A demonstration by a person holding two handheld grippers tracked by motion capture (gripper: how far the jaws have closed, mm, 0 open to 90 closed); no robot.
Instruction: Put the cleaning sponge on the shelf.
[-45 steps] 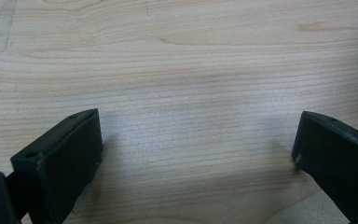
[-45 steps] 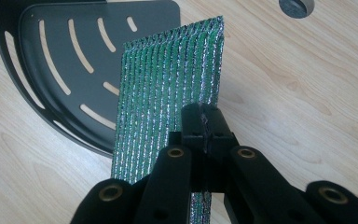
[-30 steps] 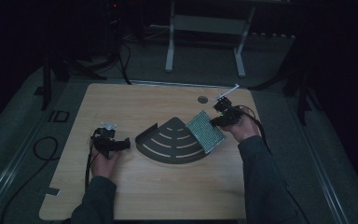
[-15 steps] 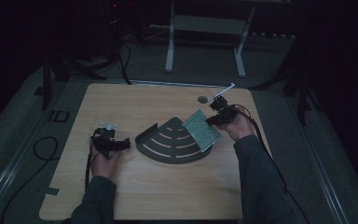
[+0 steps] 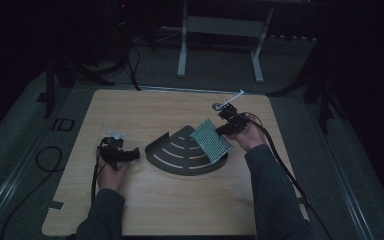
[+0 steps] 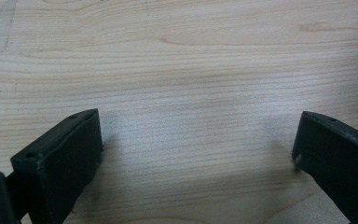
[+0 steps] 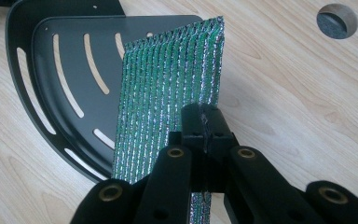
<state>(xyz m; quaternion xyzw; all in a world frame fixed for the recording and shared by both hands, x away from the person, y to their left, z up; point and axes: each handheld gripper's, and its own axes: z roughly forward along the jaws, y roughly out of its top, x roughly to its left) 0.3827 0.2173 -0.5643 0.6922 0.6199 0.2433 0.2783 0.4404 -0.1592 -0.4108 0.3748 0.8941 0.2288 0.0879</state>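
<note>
Green mesh sheet: it's pinched at one edge in your right gripper and held tilted over the right-hand part of the black slotted tray, near the desk's right edge.
Right gripper: jaws clamped tight on the sheet's edge, with only a narrow strip of it between the pads.
Left gripper: jaws wide apart with nothing between them, resting low over bare wood toward the left edge of the desk, well apart from the tray.
Tray: a quarter-round shelf with curved slots and a raised rim, lying flat near the middle of the desk.
Risk, slip: your hold is on the margin alone, so I'd judge a quick swing could pull the sheet out of the pads.
Risk, snag: the sheet's lower corner hangs close to the tray's rim; if you lower it at this tilt it may catch there and fold instead of lying flat.
Risk, tray shift: nothing pins the tray, so a push from the sheet could slide it across the wood while your left gripper is too far off to steady it.
Risk, cable: the cable trails along your right forearm and could drag.
Count: one mesh sheet, one tray, two grippers, one round hole in the desk near its far right corner.
</note>
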